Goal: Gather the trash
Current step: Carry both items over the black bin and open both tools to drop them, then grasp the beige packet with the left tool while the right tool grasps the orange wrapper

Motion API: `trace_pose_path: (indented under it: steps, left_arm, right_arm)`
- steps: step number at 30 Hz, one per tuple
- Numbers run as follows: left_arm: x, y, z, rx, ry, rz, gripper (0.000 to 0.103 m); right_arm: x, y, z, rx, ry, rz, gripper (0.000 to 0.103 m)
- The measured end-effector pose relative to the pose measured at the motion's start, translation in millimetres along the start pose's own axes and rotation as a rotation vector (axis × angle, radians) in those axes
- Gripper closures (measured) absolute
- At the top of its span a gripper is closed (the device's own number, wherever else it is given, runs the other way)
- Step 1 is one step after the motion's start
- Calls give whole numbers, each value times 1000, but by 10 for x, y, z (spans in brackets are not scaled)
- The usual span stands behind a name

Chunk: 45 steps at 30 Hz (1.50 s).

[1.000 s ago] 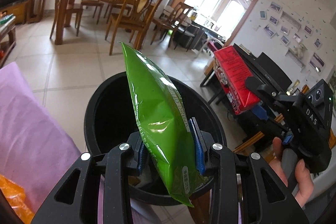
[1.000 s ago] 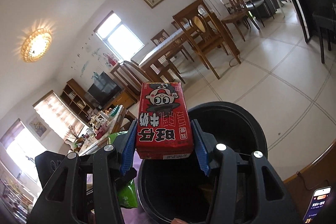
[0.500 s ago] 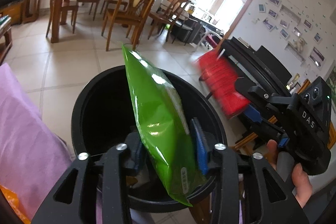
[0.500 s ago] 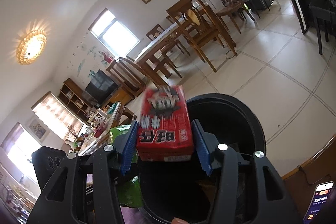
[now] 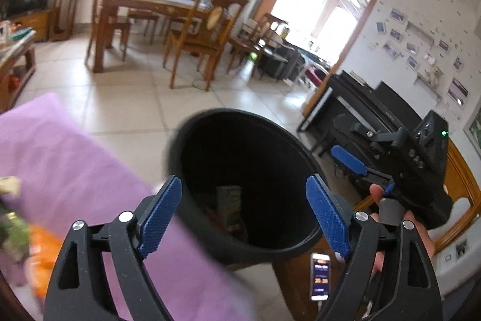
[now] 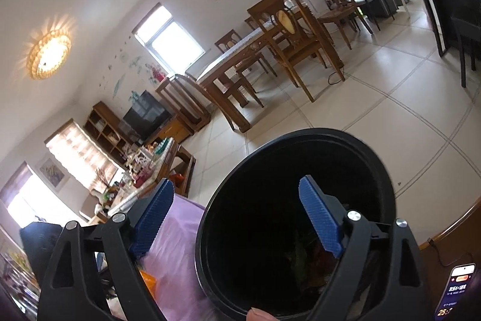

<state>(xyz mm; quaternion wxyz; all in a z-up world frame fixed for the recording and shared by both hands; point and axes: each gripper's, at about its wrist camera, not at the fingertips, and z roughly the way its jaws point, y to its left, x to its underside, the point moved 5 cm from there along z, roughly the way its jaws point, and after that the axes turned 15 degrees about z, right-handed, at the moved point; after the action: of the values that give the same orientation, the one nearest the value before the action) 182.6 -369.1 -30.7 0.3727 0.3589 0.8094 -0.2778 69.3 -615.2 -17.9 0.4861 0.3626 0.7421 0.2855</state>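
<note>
Fingers (image 5: 159, 212) of both grippers spread wide, empty; black bin (image 5: 210, 122) holds dim wrappers, possibly green.

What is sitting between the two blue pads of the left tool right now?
Nothing is gripped. In the left wrist view, the left tool is wide open, and only the black trash bin shows in the gap, below it.

A pale tiled floor (image 5: 126, 98) carries the room's furniture: a wooden dining table (image 5: 144, 5) ringed by wooden chairs (image 5: 204, 29), and a black piano (image 5: 366, 110) against the wall. Nearer, a purple cloth (image 5: 60, 158) covers a surface beside the black trash bin (image 5: 210, 122); a lit phone (image 5: 320, 276) lies on a wooden surface.
</note>
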Motion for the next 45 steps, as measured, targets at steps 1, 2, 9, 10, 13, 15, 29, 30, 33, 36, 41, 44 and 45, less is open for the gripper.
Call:
trace_pose_path:
  steps: [1,2,9,10,13,15,29,30,33,36,41,44,45]
  left_arm:
    - [30,73,-126,-20,-7,-4,19]
    - [72,210,-310,-53,-18,-5,19]
    - [322,1250,-1281,-342,42,79,11]
    - [350,1383,-1343,-375,83,107,11]
    - [442,1806,-1416,-440,226,230,11]
    - [437,1962,-1373,-441,289,305,11]
    - [713,2283,-915,-222,451,411,45]
    - [744,2264,-911,-214,444,392,59]
    - [812,2304,-936,-213,422,351,65]
    - [831,2280,-1000,-211,383,314,67]
    - [756,2192,-1184,-224,290,249,72]
    - [670,2100,-1332,-242,226,240,72]
    - [622,2063,-1371,-243,206,237,72]
  right_arm:
    - [48,46,32,0,12,-14,16]
    - [84,79,57,0,22,-25,16]
    - [624,493,360,-34,192,-150,16]
    - [800,605,429,-50,246,-186,16]
    - [1224,847,578,-92,368,-253,16]
    - [1544,1018,692,-111,449,-304,16]
    - [2356,1310,1224,20,600,-480,49]
    - [2374,1314,1226,24,600,-481,53]
    - [2359,1308,1212,9,598,-465,58]
    - [2325,1313,1177,-7,587,-452,59]
    - [2296,1344,1091,-62,569,-410,59]
    - [2209,1374,998,-97,532,-389,59]
    - [2194,1388,975,-104,524,-386,59]
